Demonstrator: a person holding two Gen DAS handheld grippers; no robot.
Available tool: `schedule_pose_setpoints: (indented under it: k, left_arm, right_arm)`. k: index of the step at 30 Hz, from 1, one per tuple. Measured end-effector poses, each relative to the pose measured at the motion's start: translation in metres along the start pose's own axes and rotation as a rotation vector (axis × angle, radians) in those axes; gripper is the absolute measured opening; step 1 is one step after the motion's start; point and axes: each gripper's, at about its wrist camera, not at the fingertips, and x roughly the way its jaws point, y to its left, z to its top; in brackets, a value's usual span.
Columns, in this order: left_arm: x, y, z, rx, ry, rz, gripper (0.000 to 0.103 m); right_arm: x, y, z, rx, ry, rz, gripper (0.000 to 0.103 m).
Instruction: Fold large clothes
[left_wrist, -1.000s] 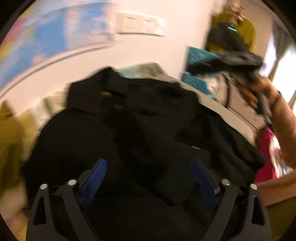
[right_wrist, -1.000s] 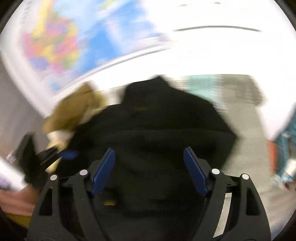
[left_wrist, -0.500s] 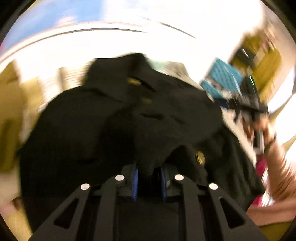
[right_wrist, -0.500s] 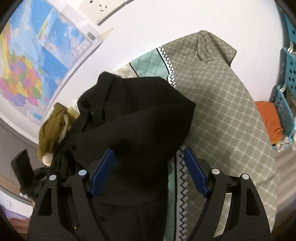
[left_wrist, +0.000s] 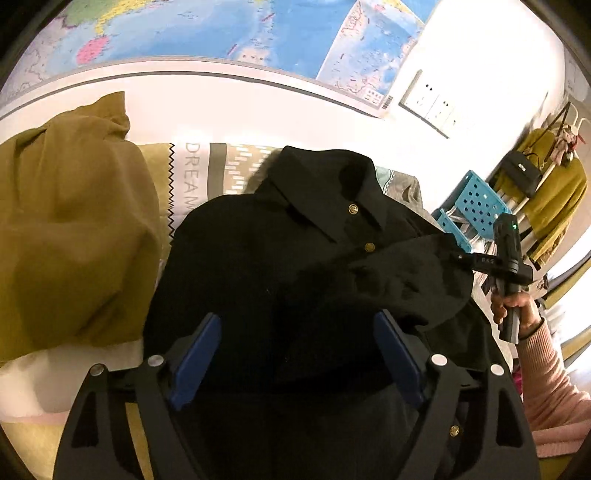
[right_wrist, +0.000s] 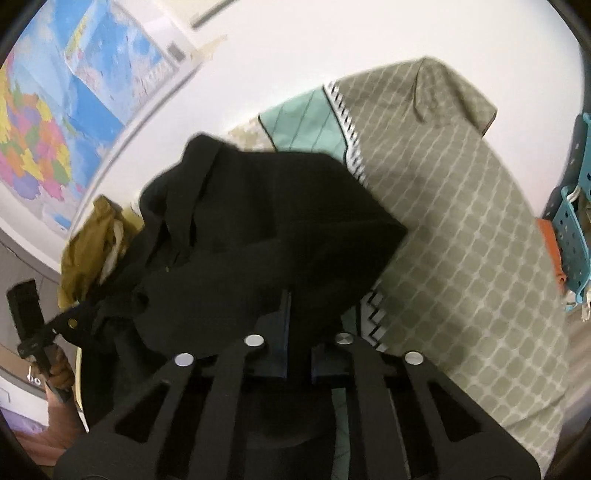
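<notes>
A black shirt (left_wrist: 295, 251) with gold buttons lies collar-away on the bed, one fold turned over its right side. My left gripper (left_wrist: 295, 356) hovers over its lower part. Its jaws are opening, and the blue pads (left_wrist: 195, 358) stand wide apart with cloth lying under them, not pinched. My right gripper (right_wrist: 299, 332) is shut on the black shirt (right_wrist: 266, 229) at an edge that bunches over its fingertips. In the left wrist view the right gripper (left_wrist: 461, 256) holds that fold raised at the shirt's right side, with a hand (left_wrist: 517, 310) in a pink sleeve behind it.
An olive-yellow garment (left_wrist: 74, 229) is heaped to the shirt's left. The grey patterned bedspread (right_wrist: 461, 221) stretches right. Blue baskets (left_wrist: 476, 206) and a rack with a yellow coat (left_wrist: 554, 192) stand beyond the bed. A map (left_wrist: 221, 29) and sockets (left_wrist: 432, 107) are on the wall.
The left gripper pinched the shirt half a second ago and has let go, jaws now wide, after sliding sideways. The right gripper came down and shut on the shirt's edge.
</notes>
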Motion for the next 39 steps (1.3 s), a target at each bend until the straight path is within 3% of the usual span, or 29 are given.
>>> schedule_pose_setpoints:
  k: [2,4,6,8,10,11,13,14,16,18,20,21,22,23,24,25,27,31,32,34,36,39]
  left_arm:
    - [-0.001,0.002,-0.003,0.011,-0.011,0.041,0.072]
    - [0.002,0.005,-0.003,-0.002,-0.006,0.103,0.057]
    - [0.008,0.012,-0.002,-0.029,0.025,0.153,0.052]
    - [0.006,0.013,-0.006,-0.031,0.027,0.189,0.054]
    - [-0.002,0.012,-0.008,-0.028,0.005,0.189,0.064]
    - [-0.007,0.012,-0.009,-0.035,-0.013,0.160,0.069]
    - [-0.023,0.008,-0.010,-0.031,-0.070,0.028,0.082]
    - [-0.034,0.004,-0.011,-0.008,-0.112,-0.074,0.087]
    - [-0.044,-0.009,-0.014,0.054,-0.162,-0.086,0.093]
    - [-0.030,-0.025,-0.015,0.112,-0.119,-0.069,0.093]
    - [-0.008,-0.035,-0.010,0.148,-0.060,-0.018,0.082]
    - [0.007,-0.040,-0.008,0.169,-0.022,0.026,0.062]
    - [0.023,-0.042,-0.004,0.167,0.017,0.071,0.043]
    - [0.034,-0.041,-0.001,0.155,0.047,0.089,0.034]
    - [0.042,-0.037,0.003,0.140,0.058,0.112,0.018]
    - [0.049,-0.032,0.008,0.118,0.065,0.163,0.016]
    - [0.057,-0.016,0.014,0.079,0.076,0.212,0.016]
    - [0.060,-0.008,0.014,0.042,0.109,0.223,0.026]
    - [0.053,-0.011,0.011,0.051,0.093,0.233,0.033]
    - [0.029,-0.022,0.004,0.118,0.028,0.256,0.067]
    - [0.000,-0.030,-0.007,0.194,-0.042,0.295,0.072]
    - [-0.038,-0.032,-0.027,0.241,-0.077,0.315,0.074]
  right_arm:
    - [-0.008,-0.003,0.003,0.005,-0.032,-0.019,0.004]
    - [-0.011,-0.012,0.005,0.051,-0.050,-0.033,0.004]
    - [-0.007,-0.019,0.006,0.076,-0.032,-0.023,0.004]
    - [-0.003,-0.020,0.003,0.083,-0.017,-0.028,0.005]
    - [-0.002,-0.022,0.002,0.095,-0.023,-0.027,0.005]
    - [-0.002,-0.025,0.002,0.109,-0.021,-0.022,0.006]
    - [-0.003,-0.026,0.002,0.116,-0.027,-0.031,0.006]
    - [-0.003,-0.024,0.002,0.108,-0.024,-0.034,0.006]
    - [-0.007,-0.021,0.003,0.100,-0.026,-0.046,0.007]
    - [-0.012,-0.015,0.003,0.082,-0.029,-0.060,0.014]
    - [-0.023,-0.005,0.001,0.052,-0.057,-0.101,0.024]
    - [-0.027,-0.001,0.000,0.036,-0.068,-0.110,0.036]
    - [-0.036,0.008,-0.001,0.009,-0.096,-0.133,0.039]
    - [-0.045,0.019,-0.003,-0.024,-0.125,-0.151,0.039]
    - [-0.052,0.031,-0.005,-0.068,-0.147,-0.148,0.039]
    - [-0.057,0.043,-0.007,-0.102,-0.162,-0.130,0.039]
    - [-0.057,0.070,-0.010,-0.170,-0.166,-0.084,0.039]
    - [-0.021,0.132,-0.020,-0.339,-0.060,0.041,0.039]
    - [-0.009,0.146,-0.023,-0.377,-0.032,0.065,0.039]
    - [0.021,0.179,-0.029,-0.463,0.031,0.087,0.039]
    - [0.050,0.207,-0.035,-0.535,0.086,0.102,0.039]
    - [0.082,0.239,-0.042,-0.600,0.150,0.138,0.038]
